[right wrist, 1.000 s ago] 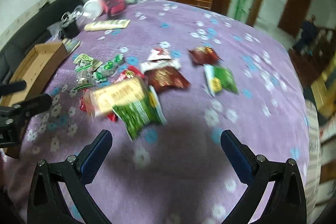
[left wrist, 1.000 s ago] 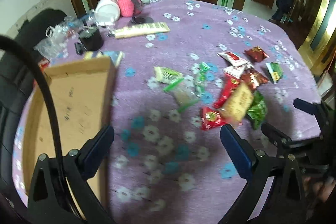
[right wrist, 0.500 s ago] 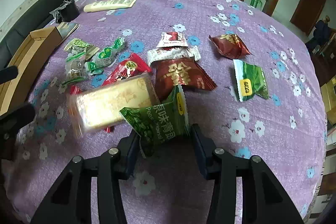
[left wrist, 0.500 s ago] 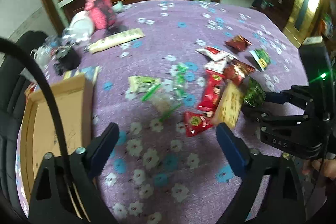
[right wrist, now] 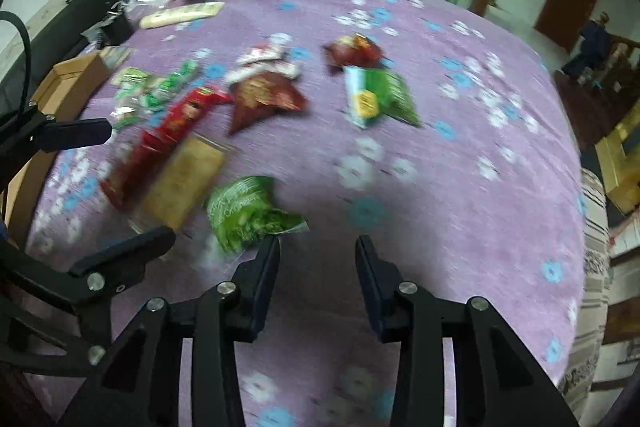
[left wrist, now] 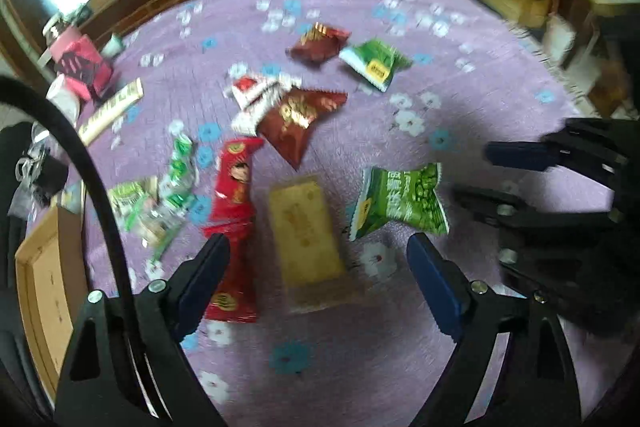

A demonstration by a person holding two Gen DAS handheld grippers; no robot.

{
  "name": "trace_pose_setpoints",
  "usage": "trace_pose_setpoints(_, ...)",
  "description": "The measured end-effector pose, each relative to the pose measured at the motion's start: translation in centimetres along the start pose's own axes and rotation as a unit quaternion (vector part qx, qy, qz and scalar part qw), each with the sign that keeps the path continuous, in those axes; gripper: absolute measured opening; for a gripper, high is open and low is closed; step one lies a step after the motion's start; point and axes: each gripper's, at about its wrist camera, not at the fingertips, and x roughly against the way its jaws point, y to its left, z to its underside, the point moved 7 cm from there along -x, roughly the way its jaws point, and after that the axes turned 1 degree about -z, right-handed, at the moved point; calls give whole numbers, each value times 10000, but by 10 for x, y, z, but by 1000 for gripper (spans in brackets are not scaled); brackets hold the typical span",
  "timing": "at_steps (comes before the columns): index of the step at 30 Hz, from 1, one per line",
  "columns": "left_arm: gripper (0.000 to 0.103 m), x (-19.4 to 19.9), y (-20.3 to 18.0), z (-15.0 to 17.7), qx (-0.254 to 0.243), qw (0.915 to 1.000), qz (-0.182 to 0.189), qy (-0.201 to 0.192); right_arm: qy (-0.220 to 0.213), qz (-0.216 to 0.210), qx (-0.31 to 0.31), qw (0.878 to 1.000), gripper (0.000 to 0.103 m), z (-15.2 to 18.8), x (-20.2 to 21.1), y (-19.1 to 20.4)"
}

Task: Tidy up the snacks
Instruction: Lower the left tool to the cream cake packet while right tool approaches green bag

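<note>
The left gripper [left wrist: 316, 267] hangs spread wide over a tan rectangular biscuit pack [left wrist: 306, 237] near the table's [right wrist: 460, 187] front edge. The right gripper [right wrist: 316, 267] is parted and holds nothing, just behind a crinkled green pea bag [right wrist: 244, 213]. Further in lie red and green packets; a cardboard box [left wrist: 48, 287] sits at the left edge.
</note>
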Motion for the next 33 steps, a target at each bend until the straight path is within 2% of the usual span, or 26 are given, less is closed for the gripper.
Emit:
trace_pose_setpoints(3, 90, -17, -4, 1, 199, 9994, 11, 293, 163, -116, -82, 9998, 37, 8, -2, -10)
trace_pose_setpoints(5, 90, -27, -6, 0, 314, 9986, 52, 414, 60, -91, 54, 9999, 34, 7, 3, -13)
trace_pose_setpoints(10, 90, -35, -12, -11, 376, 9986, 68, 363, 10, -63, 161, 9999, 37, 7, 10, -18)
trace_pose_setpoints(12, 84, -38, -12, -15, 507, 9975, 129, 480, 25, -59, 168, 9998, 37, 9, 9, -21)
trace_pose_setpoints(14, 66, -39, -9, -20, 701, 9956, 159, 609, 1, -41, 118, 9999, 37, 8, 10, -24)
trace_pose_setpoints(16, 59, -39, -3, -21, 833, 9935, 230, 739, -28, -75, 161, 9998, 37, 4, 12, -23)
trace_pose_setpoints(18, 59, -41, 5, -19, 953, 9909, 439, 845, -18, -208, 293, 9994, 37, 0, 12, -17)
trace_pose_setpoints(20, 59, -42, 12, -18, 927, 9907, 429, 902, 6, -376, 458, 9982, 40, -5, 10, -5)
trace_pose_setpoints(22, 59, -43, 17, -17, 846, 9907, 470, 956, -72, -451, 530, 9976, 50, -12, 10, 1)
trace_pose_setpoints(27, 59, -39, 33, -8, 878, 9900, 406, 1030, 43, -553, 618, 9965, 52, -29, -2, 10)
trace_pose_setpoints(29, 59, -39, 37, -4, 757, 9907, 390, 1061, -31, -541, 976, 9938, 55, -35, 1, 18)
trace_pose_setpoints(30, 59, -39, 40, -3, 762, 9903, 400, 1093, -52, -553, 1170, 9916, 64, -37, 2, 21)
trace_pose_setpoints(31, 59, -39, 43, -2, 741, 9901, 395, 1125, -91, -609, 1373, 9886, 69, -39, 3, 26)
trace_pose_setpoints(33, 59, -40, 47, 1, 688, 9903, 434, 1125, -8, -705, 1736, 9823, 73, -41, -1, 36)
